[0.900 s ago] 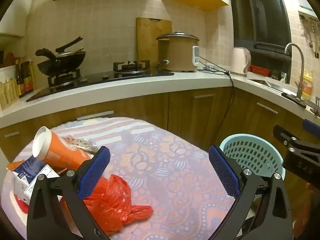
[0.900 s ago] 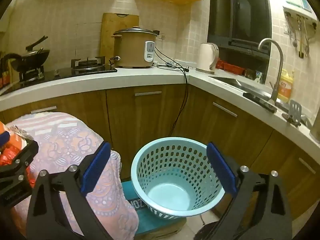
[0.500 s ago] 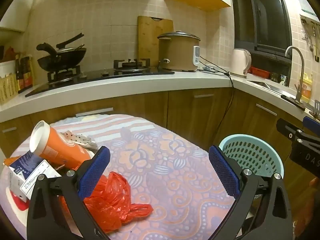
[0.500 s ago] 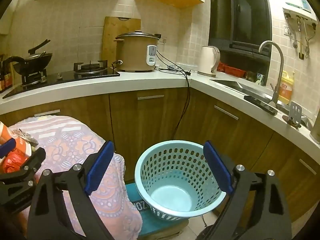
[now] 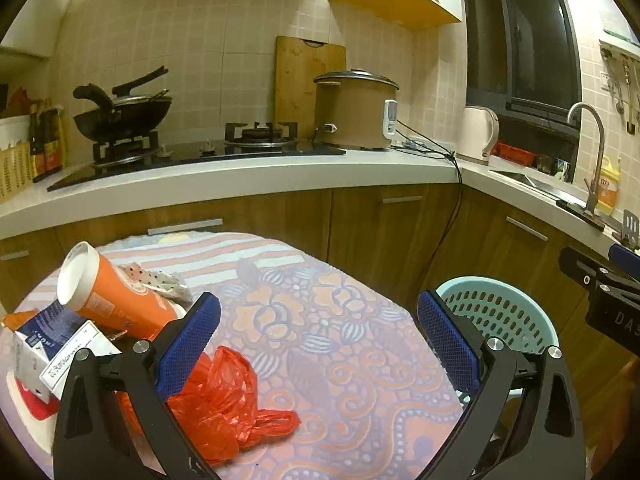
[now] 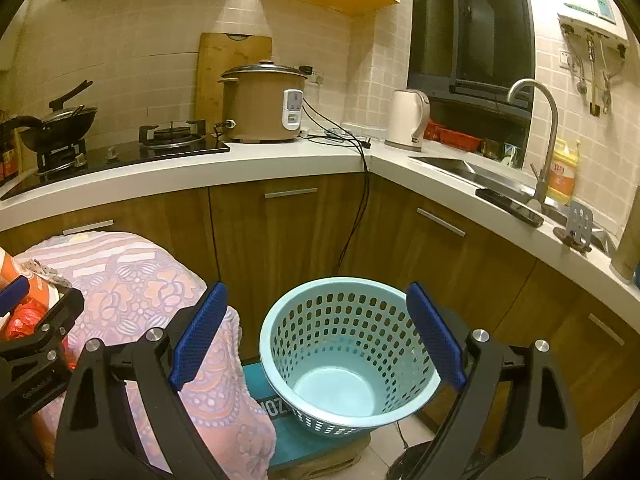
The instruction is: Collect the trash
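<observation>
Left gripper (image 5: 320, 340): jaws spread wide, nothing between the blue pads (image 5: 188, 344); it hangs above the table with the patterned cloth (image 5: 340, 360). Right gripper (image 6: 316, 336): jaws likewise wide apart and holding nothing, positioned over the light blue perforated basket (image 6: 348, 360).

Trash is grouped at the left end of the table. A crumpled red plastic bag (image 5: 224, 396) lies nearest, partly under the left gripper's left finger. Just behind it an orange paper cup (image 5: 112, 296) lies tilted on its side, open mouth facing up and left. A blue and white carton (image 5: 52, 340) sits to the left of the cup, touching it. A spotted wrapper (image 5: 156, 276) lies behind the cup.

The basket stands off the right end of the table, at a lower level, on a teal box (image 6: 276, 412); its interior shows nothing but its own bottom.

Beyond the table, wooden cabinets (image 6: 280, 232) carry a white counter (image 5: 240, 176). On the counter: a gas hob (image 5: 256, 140) with a black wok (image 5: 120, 112), a rice cooker (image 6: 260, 104) in front of a cutting board (image 6: 232, 56), and a white kettle (image 6: 408, 120). A sink tap (image 6: 540, 120) stands to the right.
</observation>
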Tool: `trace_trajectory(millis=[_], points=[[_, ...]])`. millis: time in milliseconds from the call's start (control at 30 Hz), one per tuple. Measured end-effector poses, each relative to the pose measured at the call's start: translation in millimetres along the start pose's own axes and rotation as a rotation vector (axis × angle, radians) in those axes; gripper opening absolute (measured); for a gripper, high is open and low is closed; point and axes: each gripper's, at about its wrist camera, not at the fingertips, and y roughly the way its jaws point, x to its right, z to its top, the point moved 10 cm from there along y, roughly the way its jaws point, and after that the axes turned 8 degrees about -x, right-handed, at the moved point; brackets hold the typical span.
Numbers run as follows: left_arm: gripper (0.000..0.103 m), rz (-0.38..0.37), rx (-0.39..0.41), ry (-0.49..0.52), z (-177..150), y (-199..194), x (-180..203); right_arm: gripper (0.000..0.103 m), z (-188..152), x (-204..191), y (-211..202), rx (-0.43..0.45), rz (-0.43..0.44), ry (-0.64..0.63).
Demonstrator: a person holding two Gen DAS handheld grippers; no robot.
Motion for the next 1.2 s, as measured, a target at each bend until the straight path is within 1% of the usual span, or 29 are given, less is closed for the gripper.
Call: trace_trajectory(millis=[233,400,600,867,1200], points=[[0.095,-0.002,-0.004,-0.014,0.1,-0.4,-2.4,0.086,-2.9,2.5,4.4,-0.008,-0.001,0.014],[0.095,-0.017,-0.009,-0.03,1.0,-0.8,-5.2,0.086,-5.4,3.8,12.5,-0.019,0.002,0.025],[0.095,-0.014,-0.005,-0.025,1.4,-1.4,-4.7,0.086,-7.9,5.7,18.9,-0.028,0.005,0.032],[0.095,-0.018,-0.011,-0.026,-0.3,-0.8,-2.8,0.086,-7.4,10.7,18.1,-0.023,0.004,0.044],[0.095,-0.022,-0.007,-0.031,0.9,-2.5,-3.6,0.086,-9.6,7.8,17.3,-0.026,0.009,0.038]])
